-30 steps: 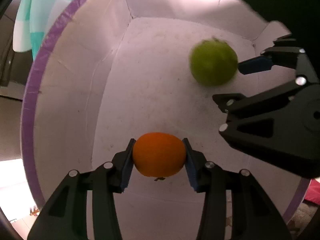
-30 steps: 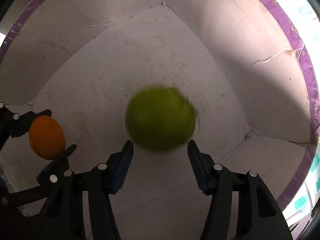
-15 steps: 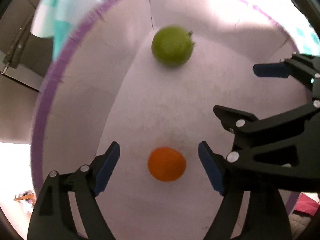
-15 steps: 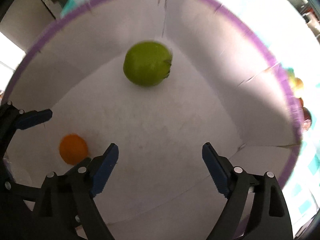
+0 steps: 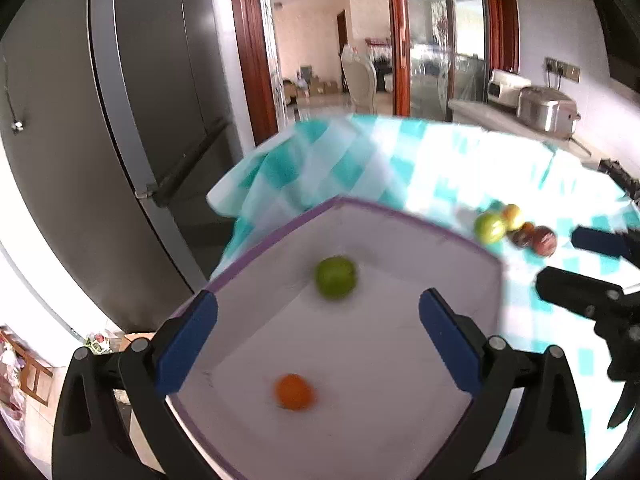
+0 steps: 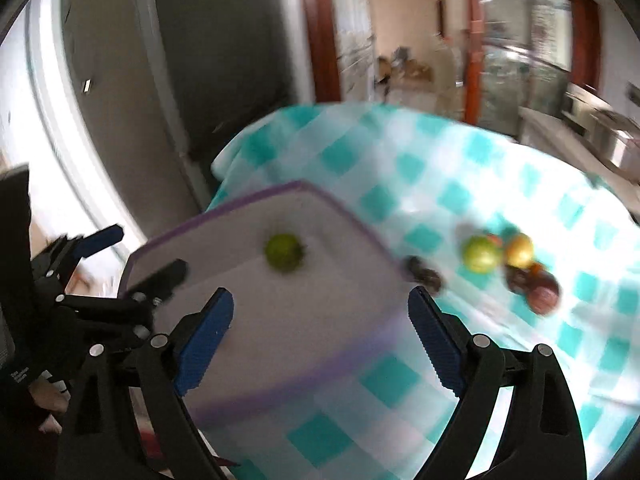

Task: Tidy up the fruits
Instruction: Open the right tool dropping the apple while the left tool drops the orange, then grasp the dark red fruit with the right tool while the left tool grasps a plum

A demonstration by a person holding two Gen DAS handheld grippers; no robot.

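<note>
A white box with a purple rim (image 5: 400,216) (image 6: 224,208) sits on a teal-checked tablecloth. Inside it lie a green fruit (image 5: 336,278) (image 6: 283,256) at the far side and a small orange (image 5: 294,392) nearer. My left gripper (image 5: 318,340) is open and empty above the box. My right gripper (image 6: 320,328) is open and empty above the box's right edge; it also shows at the right of the left wrist view (image 5: 592,264). A pile of loose fruit (image 5: 516,228) (image 6: 508,264) lies on the cloth to the right of the box.
A dark fruit (image 6: 424,274) lies just outside the box's right rim. The tablecloth (image 6: 440,184) hangs over the table's far-left edge. A dark fridge (image 5: 120,120) stands to the left, and appliances (image 5: 544,108) sit on a counter at the back right.
Both grippers let go of their fruit, the orange and the green one, which now lie in the box. Both grippers have opened wide and pulled up and back out of the box.
</note>
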